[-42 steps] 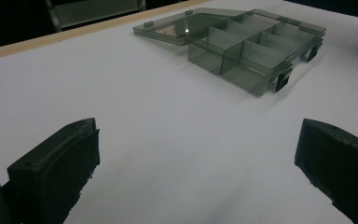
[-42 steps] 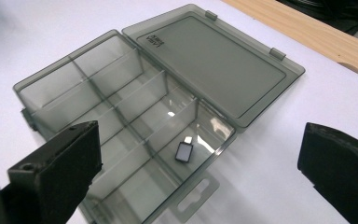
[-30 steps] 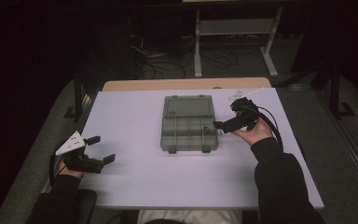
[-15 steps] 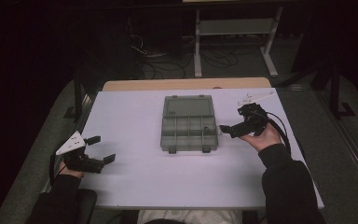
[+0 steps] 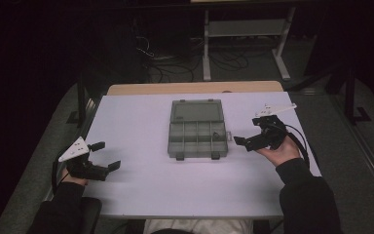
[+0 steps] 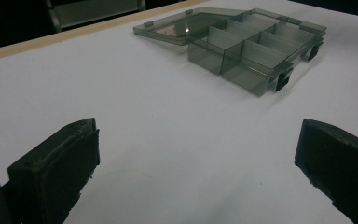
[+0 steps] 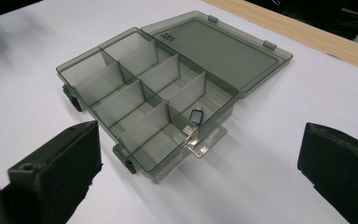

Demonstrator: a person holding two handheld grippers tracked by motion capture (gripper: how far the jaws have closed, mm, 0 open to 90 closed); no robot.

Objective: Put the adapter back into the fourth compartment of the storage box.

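The right gripper has drawn back from the organizer box — now apart, empty.

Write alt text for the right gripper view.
An open smoky-grey compartment box lies on a white table, lid folded flat; one compartment holds a small dark adapter. The right gripper is open, its black jaws framing the foreground.
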